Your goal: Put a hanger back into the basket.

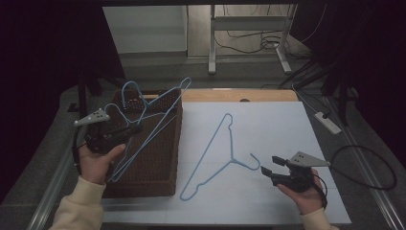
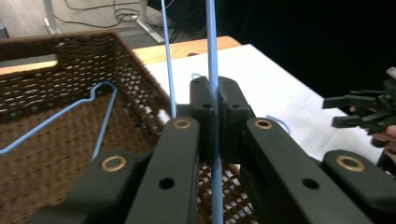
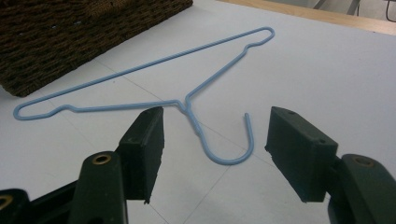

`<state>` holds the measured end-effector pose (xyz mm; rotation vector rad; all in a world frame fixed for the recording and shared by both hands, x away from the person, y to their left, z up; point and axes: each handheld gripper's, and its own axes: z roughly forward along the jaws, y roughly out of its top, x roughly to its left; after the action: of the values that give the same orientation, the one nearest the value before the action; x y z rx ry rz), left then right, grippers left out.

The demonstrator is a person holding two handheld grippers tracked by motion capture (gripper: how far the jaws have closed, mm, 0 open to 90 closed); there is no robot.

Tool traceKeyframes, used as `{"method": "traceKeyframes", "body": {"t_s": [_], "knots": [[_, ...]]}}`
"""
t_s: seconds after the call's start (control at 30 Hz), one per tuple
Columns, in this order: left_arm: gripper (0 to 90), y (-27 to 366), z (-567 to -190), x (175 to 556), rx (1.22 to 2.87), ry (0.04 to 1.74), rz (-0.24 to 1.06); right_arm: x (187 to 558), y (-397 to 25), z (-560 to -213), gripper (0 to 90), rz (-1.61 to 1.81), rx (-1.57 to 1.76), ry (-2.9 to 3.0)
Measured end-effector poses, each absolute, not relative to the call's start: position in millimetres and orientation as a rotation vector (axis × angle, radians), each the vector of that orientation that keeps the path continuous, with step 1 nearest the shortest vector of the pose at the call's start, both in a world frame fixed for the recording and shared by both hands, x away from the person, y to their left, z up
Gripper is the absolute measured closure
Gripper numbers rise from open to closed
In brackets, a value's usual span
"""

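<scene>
- Holding one blue hanger (image 1: 143,129) tight over the basket (image 1: 165,158), the left tool (image 1: 136,127) is almost done.
- One hanger (image 1: 225,155) lies on the counter (image 1: 277,124), at 11 o'clock from the wide-open right tool (image 1: 266,171).

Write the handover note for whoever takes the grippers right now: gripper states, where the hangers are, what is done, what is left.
Left gripper: shut on a blue hanger, held over the wicker basket.
Right gripper: open, holding nothing, jaws near the hook of the hanger on the table.
Another hanger already lies inside the basket.
Left, as it looks: lower the held hanger into the basket, then pick up the one on the white table and likely add it.
</scene>
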<state>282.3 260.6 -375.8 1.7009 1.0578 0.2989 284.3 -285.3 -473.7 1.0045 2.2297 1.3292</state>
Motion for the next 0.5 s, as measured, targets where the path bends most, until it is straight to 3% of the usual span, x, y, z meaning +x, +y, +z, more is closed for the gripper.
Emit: {"method": "traceKeyframes", "body": {"t_s": [0.5], "knots": [[86.7,293,-388,289,1.753,1.104,0.332,284,-284,-475,37.4,1.311,1.001,2.237]]}}
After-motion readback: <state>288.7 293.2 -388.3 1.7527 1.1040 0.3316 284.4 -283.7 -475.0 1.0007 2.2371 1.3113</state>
